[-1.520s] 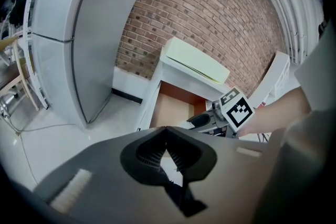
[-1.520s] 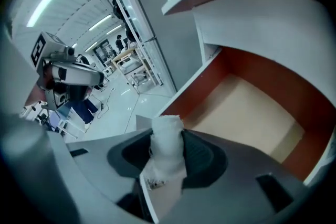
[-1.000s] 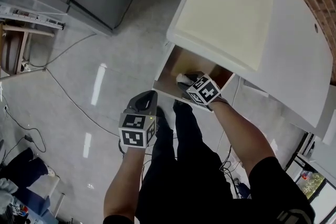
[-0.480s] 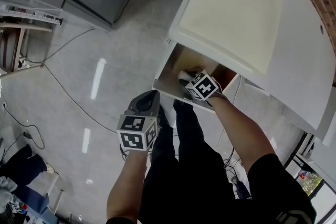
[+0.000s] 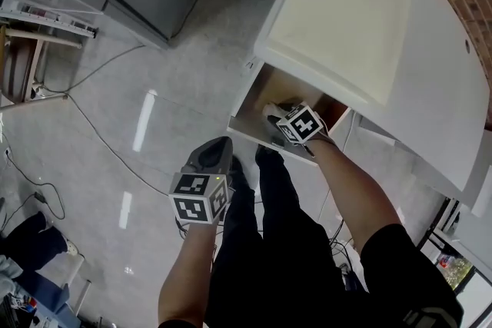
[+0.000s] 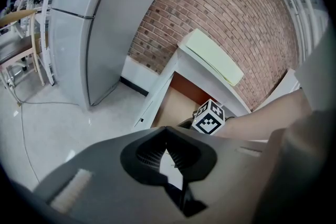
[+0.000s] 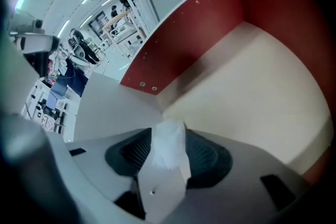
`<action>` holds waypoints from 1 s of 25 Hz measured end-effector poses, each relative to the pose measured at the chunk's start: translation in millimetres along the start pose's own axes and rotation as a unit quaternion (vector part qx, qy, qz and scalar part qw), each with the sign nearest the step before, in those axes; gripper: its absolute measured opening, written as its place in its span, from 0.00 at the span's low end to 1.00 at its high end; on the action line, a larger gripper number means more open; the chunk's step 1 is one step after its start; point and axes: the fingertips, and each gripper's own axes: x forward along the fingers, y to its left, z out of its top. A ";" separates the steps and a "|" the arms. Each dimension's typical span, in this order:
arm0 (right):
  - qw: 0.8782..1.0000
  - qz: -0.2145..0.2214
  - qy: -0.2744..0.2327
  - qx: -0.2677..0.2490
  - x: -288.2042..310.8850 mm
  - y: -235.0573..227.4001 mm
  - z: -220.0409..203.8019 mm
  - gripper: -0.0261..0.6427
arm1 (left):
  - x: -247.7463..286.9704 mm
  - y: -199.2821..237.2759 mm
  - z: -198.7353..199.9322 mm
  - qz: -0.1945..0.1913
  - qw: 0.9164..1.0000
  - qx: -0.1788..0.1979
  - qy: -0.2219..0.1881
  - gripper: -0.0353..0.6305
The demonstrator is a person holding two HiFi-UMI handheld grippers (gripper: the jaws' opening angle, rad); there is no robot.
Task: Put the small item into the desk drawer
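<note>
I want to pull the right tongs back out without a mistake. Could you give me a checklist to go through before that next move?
1. The drawer is open: ok.
2. The right tongs are inside the drawer, above its pale floor: ok.
3. The white item is released: cannot tell. The tongs are opening, but the item stands between them.
4. The white item rests on the drawer floor: cannot tell. Its lower end is hidden by the tongs.
5. The left tongs are empty and well clear of the drawer: ok.
</note>
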 end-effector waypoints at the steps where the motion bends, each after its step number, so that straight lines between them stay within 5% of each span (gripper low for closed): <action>1: 1.000 -0.003 -0.005 0.008 -5.4 -0.5 1.5 0.32 | -4.2 -0.5 0.8 0.001 1.000 0.000 -0.002 0.07; 9: 0.997 -0.027 -0.047 0.056 -74.4 22.3 11.9 0.32 | -61.8 -18.6 15.2 -0.006 1.000 -0.013 -0.024 0.07; 15: 0.993 -0.044 -0.085 0.067 -130.0 49.7 26.5 0.31 | -106.6 -34.3 46.4 -0.013 0.998 0.018 -0.051 0.07; 25: 0.980 -0.056 -0.134 0.136 -204.7 84.7 -3.0 0.26 | -142.8 -67.4 34.3 -0.033 0.997 0.058 -0.035 0.07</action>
